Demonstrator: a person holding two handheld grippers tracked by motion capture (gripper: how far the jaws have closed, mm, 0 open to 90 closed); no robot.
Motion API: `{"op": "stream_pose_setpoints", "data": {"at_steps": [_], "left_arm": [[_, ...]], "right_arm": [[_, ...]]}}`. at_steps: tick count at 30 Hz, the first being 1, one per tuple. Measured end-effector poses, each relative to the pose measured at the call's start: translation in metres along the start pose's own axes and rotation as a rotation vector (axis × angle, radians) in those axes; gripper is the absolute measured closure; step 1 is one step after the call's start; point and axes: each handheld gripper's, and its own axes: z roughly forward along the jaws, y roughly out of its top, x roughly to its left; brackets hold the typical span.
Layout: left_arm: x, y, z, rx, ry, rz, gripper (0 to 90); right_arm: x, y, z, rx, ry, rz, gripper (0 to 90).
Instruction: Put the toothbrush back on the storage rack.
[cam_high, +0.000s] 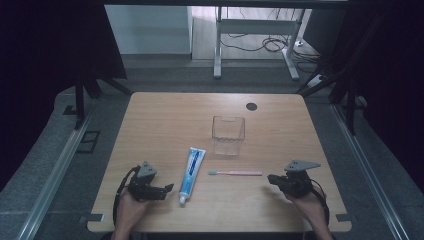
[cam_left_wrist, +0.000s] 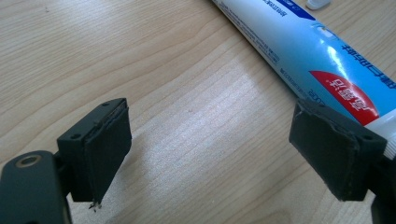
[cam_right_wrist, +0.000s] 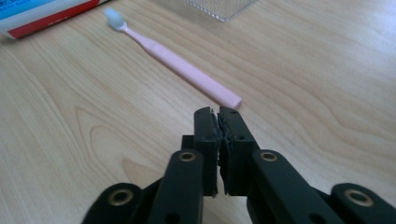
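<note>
Resting on the desk | toothbrush lies just right of toothpaste tube, near clear cup | right claw pinched shut, empty, beside handle end | left claw wide, empty | advice: reopen, straddle handle squarely before closing.

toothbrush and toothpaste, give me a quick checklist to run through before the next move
1. Right claw open enough to take the toothbrush: not ok, its jaws are shut together with nothing between them.
2. Right claw aimed at the toothbrush: ok, the pink handle end lies just beyond the tips in the right gripper view, apart from them.
3. Left claw open: ok, its jaws stand wide with bare table between them.
4. Toothpaste tube within the left claw's span: not ok, it lies beside the far jaw, not between the two.
5. Clear cup upright and free: ok, standing beyond the toothbrush.
6. Cup empty: cannot tell for sure, though nothing shows inside.
</note>
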Motion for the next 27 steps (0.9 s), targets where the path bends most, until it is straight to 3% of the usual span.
{"op": "stream_pose_setpoints", "data": {"at_steps": [10,27], "left_arm": [[0.000,0.000,0.000,0.007,0.002,0.000,13.3],[-0.002,0.000,0.002,0.013,0.004,0.006,13.5]], "right_arm": [[-0.004,0.017,0.022,0.033,0.025,-0.002,89.4],[-0.018,0.030,0.058,0.075,-0.025,0.010,89.6]]}}
